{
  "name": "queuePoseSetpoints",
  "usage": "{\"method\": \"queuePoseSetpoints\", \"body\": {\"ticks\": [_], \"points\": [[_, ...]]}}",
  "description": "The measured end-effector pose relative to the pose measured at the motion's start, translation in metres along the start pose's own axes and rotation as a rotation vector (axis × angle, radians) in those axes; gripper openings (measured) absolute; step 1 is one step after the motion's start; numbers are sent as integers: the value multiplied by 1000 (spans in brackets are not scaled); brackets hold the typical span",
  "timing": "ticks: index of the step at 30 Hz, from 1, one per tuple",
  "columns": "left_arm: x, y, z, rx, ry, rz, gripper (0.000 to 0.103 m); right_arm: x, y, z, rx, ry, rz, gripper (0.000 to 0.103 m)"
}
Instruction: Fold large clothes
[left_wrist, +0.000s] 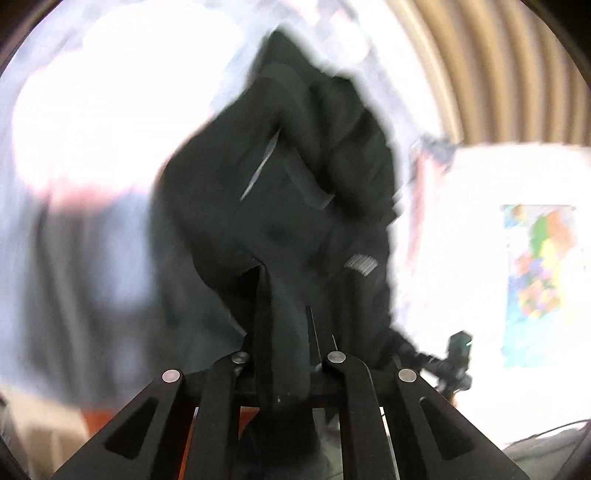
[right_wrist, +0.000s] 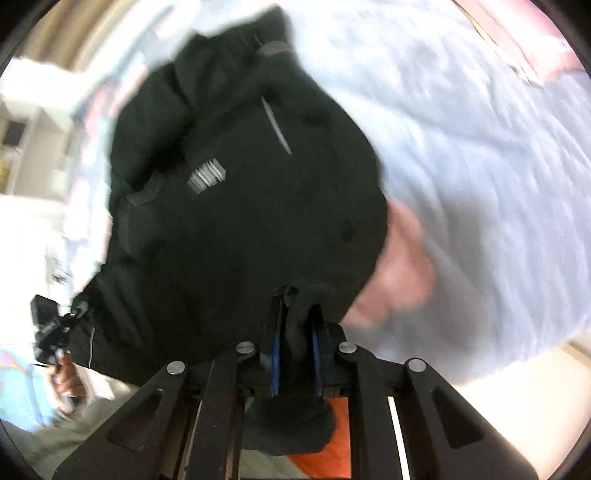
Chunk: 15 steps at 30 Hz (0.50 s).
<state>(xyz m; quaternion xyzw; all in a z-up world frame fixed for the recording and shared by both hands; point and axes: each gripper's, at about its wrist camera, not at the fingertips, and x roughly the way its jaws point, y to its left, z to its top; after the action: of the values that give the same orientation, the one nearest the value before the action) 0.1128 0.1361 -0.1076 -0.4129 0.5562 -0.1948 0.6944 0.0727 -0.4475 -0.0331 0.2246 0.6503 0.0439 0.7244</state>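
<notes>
Pale blue bedding (right_wrist: 480, 155) lies beneath; I see my left tongs (left_wrist: 282, 332) and right tongs (right_wrist: 297, 325) each clenched on the black jacket (right_wrist: 240, 206).

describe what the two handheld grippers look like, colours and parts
Both are matte black linkage grippers with angular arms, triangular cut-outs and round silver pivot pins. The right gripper has blue pads on its fingers' inner faces. The left gripper shows plain black fingers; any pads are hidden by cloth. No cables or sleeves are clearly visible.

Jacket (right_wrist: 240, 206) over the bedsheet (right_wrist: 480, 166), its hem between both claws.
</notes>
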Motion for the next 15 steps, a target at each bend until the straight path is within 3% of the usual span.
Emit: {"method": "queuePoseSetpoints", "body": {"ticks": [8, 15], "points": [[-46, -74, 71, 153, -199, -102, 11, -44, 51, 85, -2, -169, 133, 17], [-53, -98, 139, 125, -257, -119, 11, -90, 79, 174, -25, -337, 168, 17]]}}
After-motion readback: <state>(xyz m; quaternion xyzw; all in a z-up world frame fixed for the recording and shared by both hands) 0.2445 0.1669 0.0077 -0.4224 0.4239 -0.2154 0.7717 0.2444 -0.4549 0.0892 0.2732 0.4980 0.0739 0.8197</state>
